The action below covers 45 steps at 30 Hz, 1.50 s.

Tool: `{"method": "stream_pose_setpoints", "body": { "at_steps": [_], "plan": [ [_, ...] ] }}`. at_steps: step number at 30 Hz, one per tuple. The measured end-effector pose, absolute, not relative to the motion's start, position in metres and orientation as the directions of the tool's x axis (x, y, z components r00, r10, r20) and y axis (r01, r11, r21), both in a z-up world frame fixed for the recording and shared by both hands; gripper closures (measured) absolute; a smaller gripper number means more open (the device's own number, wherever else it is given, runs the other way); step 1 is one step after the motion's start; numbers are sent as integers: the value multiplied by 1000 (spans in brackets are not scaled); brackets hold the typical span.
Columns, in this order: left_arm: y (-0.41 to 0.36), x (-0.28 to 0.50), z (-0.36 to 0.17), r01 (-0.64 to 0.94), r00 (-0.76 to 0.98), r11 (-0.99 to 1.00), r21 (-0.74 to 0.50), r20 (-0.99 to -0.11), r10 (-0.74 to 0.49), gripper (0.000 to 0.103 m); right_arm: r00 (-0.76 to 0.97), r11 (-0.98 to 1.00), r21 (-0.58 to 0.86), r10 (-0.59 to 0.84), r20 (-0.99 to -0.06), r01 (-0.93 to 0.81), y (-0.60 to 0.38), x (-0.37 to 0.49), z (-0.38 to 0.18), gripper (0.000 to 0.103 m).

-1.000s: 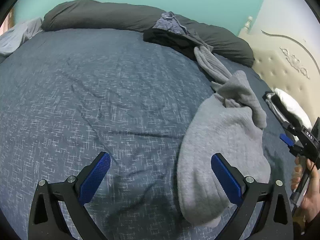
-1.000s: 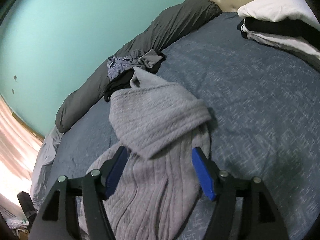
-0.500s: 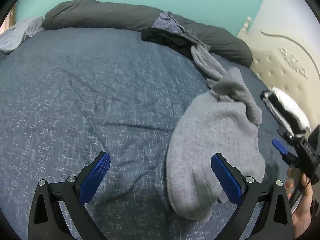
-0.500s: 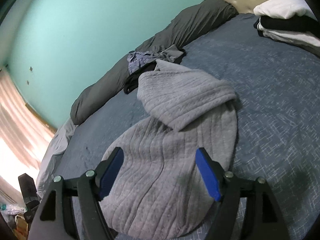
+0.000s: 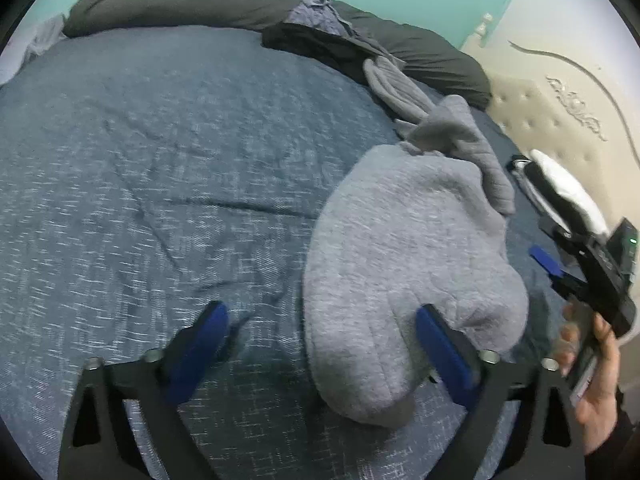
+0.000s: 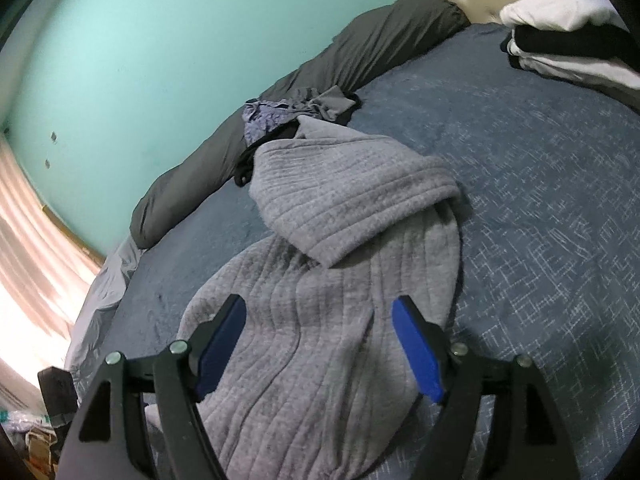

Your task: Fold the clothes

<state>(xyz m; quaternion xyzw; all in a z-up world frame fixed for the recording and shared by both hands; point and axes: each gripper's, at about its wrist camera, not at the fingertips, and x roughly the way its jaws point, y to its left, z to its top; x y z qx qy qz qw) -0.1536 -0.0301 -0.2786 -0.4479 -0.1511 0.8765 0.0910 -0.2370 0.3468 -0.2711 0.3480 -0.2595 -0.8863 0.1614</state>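
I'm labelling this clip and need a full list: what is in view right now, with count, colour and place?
Grey garment: one, light grey ribbed knit, lying rumpled on the bed, one flap folded over itself.
Bedspread: one, dark blue with white flecks, covering the bed.
Long pillow: one, dark grey, along the teal wall.
Clothes heap: one pile, bluish-purple and black, against the long pillow, beyond the grey garment.
Folded stack: one, white and black, by the headboard.
Headboard: one, cream, tufted.
Wall: teal.
Curtain: pinkish, at the left edge of the right wrist view.
Left claw: open, over the garment's near edge.
Right claw: open, above the garment.
Hand: one, holding the right claw.
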Motion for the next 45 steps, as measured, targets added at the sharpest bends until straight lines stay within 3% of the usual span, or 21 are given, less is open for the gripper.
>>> {"method": "stream_pose_setpoints", "body": {
  "at_steps": [9,12,24,32,41,45],
  "plan": [
    [-18,-156,-295,-77,-527,-916,-393,-764,372,41,-699,-800,590,-484,-526,110,339,-247,-272,26],
    [-8,-159,-297,-96,-524,-928,-360,-775,354,54,-697,-796,595,-490,-523,113,339,-247,-273,26],
    [15,-175,-309,-123,-487,-945,-302,-811,323,80,-695,-793,603,-481,-535,84,343,-250,-278,26],
    [5,-171,-301,-128,-513,-950,-286,-800,310,91,-697,-787,612,-480,-532,75,344,-251,-279,26],
    [-14,-174,-262,-100,-581,-984,-148,-794,178,94,-712,-766,640,-482,-511,59,354,-253,-274,26],
    [-26,-181,-244,-105,-600,-994,-18,-796,78,95,-718,-756,653,-483,-501,52,359,-254,-272,26]
  ]
}}
